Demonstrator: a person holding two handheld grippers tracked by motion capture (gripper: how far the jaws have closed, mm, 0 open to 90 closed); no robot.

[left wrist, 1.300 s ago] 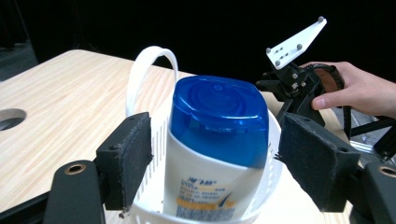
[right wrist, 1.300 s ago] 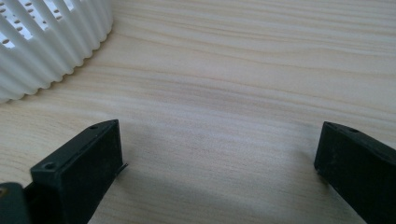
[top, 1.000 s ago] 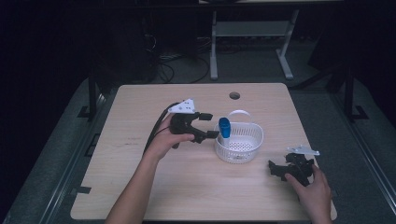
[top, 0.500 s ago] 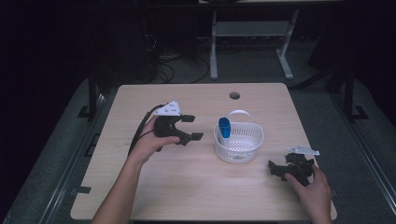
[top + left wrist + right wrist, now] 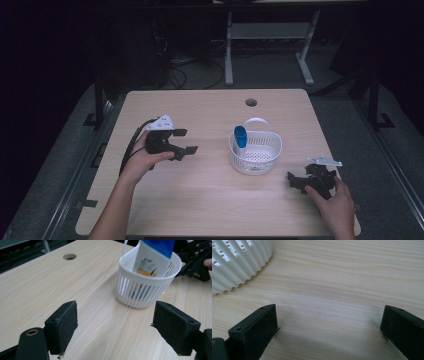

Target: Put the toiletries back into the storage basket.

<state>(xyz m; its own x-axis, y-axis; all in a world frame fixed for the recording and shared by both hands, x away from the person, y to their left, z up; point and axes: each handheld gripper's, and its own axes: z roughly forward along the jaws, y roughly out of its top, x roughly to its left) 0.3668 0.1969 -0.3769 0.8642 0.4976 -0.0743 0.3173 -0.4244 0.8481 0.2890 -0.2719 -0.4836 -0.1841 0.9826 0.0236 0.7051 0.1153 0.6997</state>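
Your left claw is spread and empty, hovering over the tabletop well apart from the white basket, where the blue-capped tube stands tilted against the wall. Your right claw also gapes empty, low just beside the basket. The placing step looks done; next likely calls only for parking both claws.

Wooden table, round hole near far edge
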